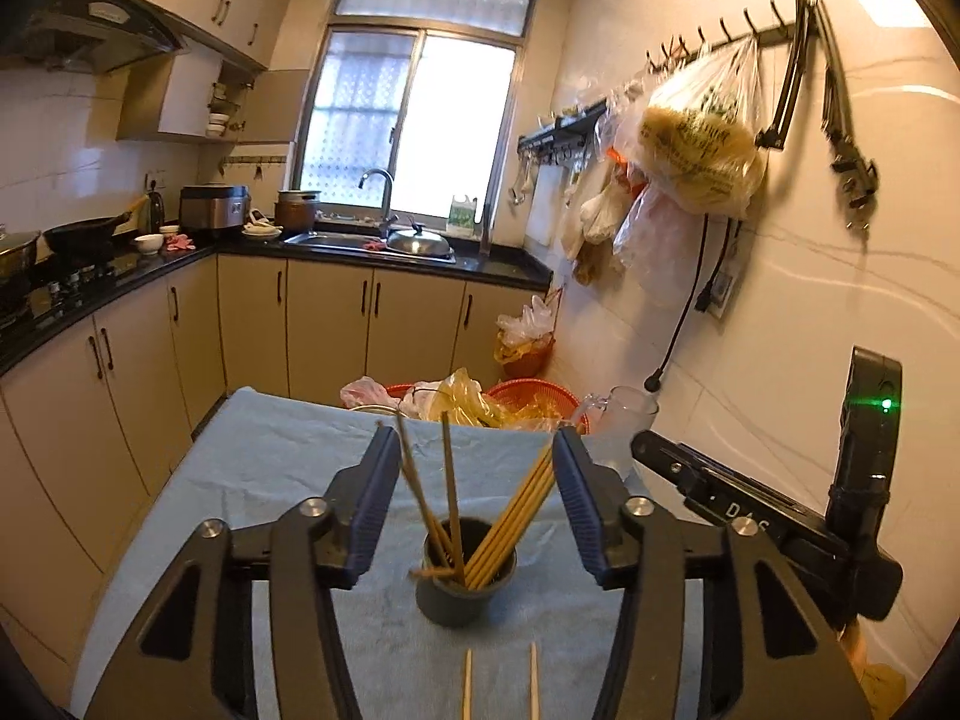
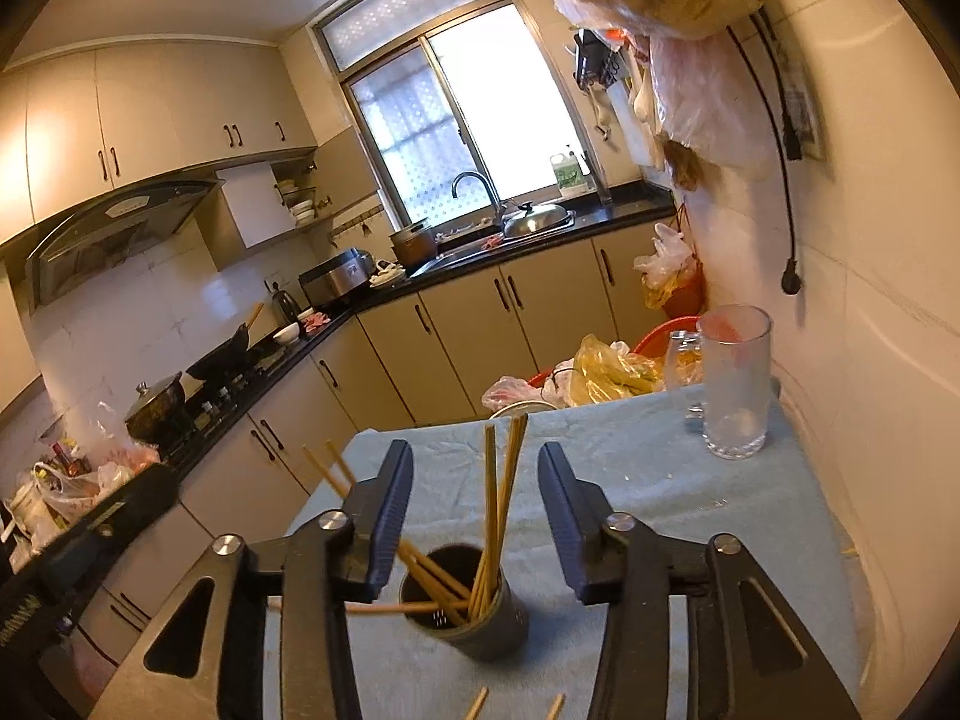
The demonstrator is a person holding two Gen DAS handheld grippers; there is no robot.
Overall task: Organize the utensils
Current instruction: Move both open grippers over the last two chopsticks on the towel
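Note:
A dark grey utensil cup (image 1: pixel 465 594) stands upright on the blue cloth and holds several wooden chopsticks (image 1: pixel 510 519) that lean out both ways. My left gripper (image 1: pixel 477 450) is open and empty, its fingers apart on either side above the cup. Two loose chopsticks (image 1: pixel 498 684) lie on the cloth near the bottom edge. In the right wrist view the same cup (image 2: pixel 465 612) with chopsticks (image 2: pixel 498 498) sits between my right gripper's (image 2: pixel 477 468) open fingers, and two loose chopstick tips (image 2: pixel 516 705) show below. The right gripper's body (image 1: pixel 780 516) shows at right in the left view.
The blue cloth (image 1: pixel 270 456) covers a small table. A clear glass mug (image 2: pixel 732 381) stands at its far right corner. Red baskets with plastic bags (image 1: pixel 480 399) sit beyond the far edge. Bags hang on the right wall (image 1: pixel 696 144). Counters run along the left and back.

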